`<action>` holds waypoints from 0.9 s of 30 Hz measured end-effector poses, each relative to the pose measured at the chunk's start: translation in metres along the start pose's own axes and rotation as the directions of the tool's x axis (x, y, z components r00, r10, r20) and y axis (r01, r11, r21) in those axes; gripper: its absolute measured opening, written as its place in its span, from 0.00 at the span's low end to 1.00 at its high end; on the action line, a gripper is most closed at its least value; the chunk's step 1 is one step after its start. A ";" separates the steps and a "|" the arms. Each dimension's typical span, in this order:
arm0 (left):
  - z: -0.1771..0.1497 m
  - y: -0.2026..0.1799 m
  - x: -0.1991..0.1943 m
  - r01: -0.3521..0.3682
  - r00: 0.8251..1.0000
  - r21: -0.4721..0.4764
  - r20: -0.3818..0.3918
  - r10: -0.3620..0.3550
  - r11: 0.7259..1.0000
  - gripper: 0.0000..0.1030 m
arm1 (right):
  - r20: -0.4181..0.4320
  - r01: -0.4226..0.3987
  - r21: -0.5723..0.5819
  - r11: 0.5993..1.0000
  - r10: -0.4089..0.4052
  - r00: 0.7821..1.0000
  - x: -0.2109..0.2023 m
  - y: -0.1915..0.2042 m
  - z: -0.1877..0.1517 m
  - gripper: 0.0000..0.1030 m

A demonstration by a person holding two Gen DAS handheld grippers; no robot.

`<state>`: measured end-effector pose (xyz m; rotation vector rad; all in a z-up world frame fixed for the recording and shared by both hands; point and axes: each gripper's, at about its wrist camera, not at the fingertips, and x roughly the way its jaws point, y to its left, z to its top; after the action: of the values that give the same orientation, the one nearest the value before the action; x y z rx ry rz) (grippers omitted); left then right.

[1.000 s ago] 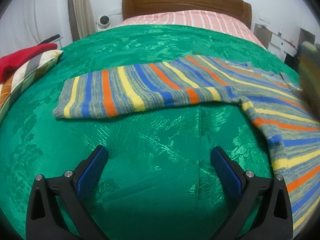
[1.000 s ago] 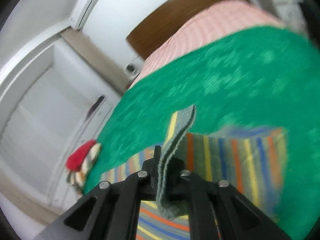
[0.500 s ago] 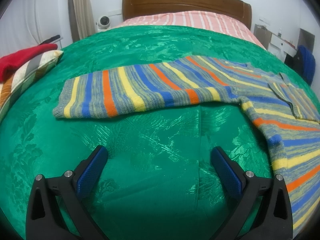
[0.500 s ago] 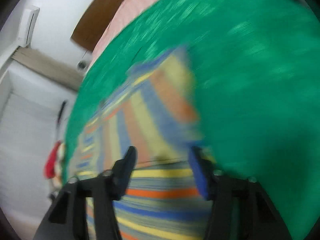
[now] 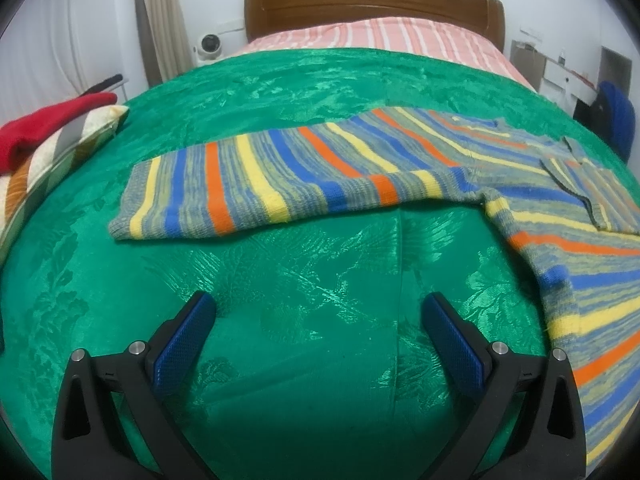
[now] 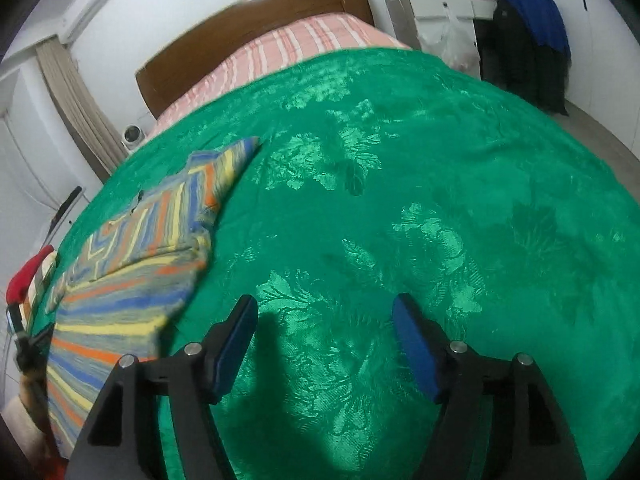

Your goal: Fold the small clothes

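A striped knit sweater in blue, orange, yellow and grey lies on the green bedspread. One sleeve stretches flat to the left; the other sleeve is folded over the body at the right. My left gripper is open and empty, hovering over bare bedspread in front of the stretched sleeve. In the right wrist view the sweater lies at the left. My right gripper is open and empty over the bedspread, to the right of the sweater.
A striped pillow with a red garment sits at the bed's left edge. The wooden headboard and pink striped sheet are at the far end. A chair with blue and dark clothes stands right of the bed.
My right gripper held the sweater's sleeve cuff a second ago, laid it over the body, opened and moved off to the right. The left gripper stayed still.
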<state>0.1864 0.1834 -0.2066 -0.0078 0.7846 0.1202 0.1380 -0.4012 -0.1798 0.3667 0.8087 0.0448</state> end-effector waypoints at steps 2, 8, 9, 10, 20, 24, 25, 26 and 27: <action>0.000 0.000 0.000 -0.001 1.000 0.002 -0.001 0.001 1.000 1.00 | 0.024 -0.022 -0.003 1.000 0.022 0.999 0.001 0.000 -0.006 0.76; 0.000 0.000 0.000 0.000 1.000 0.000 0.000 0.000 1.000 1.00 | 0.034 -0.040 0.002 0.999 0.040 0.999 0.003 -0.005 -0.009 0.77; 0.000 0.000 0.000 0.000 1.000 0.000 -0.001 0.000 1.000 1.00 | 0.036 -0.041 0.002 0.999 0.041 0.999 0.003 -0.005 -0.009 0.77; 0.000 0.000 0.000 0.000 1.000 0.000 -0.001 0.000 1.000 1.00 | 0.038 -0.041 0.000 0.999 0.041 0.998 0.003 -0.005 -0.010 0.77; 0.018 0.009 -0.009 0.071 0.982 -0.039 -0.170 -0.076 0.997 0.99 | 0.044 -0.021 -0.022 1.000 0.022 0.999 0.006 -0.001 -0.012 0.79; 0.049 0.055 -0.038 0.150 0.977 -0.147 -0.128 -0.169 0.978 0.99 | 0.044 -0.033 -0.022 0.999 0.034 0.998 0.006 -0.002 -0.012 0.80; 0.061 0.074 -0.042 0.145 0.980 -0.187 -0.107 -0.167 0.972 0.99 | 0.044 -0.034 -0.023 0.999 0.035 0.998 0.007 -0.002 -0.012 0.81; 0.072 0.093 -0.041 0.138 0.982 -0.223 -0.095 -0.162 0.965 0.99 | 0.044 -0.034 -0.024 0.999 0.035 0.998 0.008 -0.003 -0.012 0.81; 0.078 0.103 -0.038 0.128 0.983 -0.241 -0.097 -0.155 0.962 0.99 | 0.043 -0.033 -0.025 0.999 0.034 0.999 0.008 -0.002 -0.012 0.81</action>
<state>0.2030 0.2861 -0.1205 -0.2965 0.8784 0.0755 0.1349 -0.3983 -0.1937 0.3569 0.7584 0.0772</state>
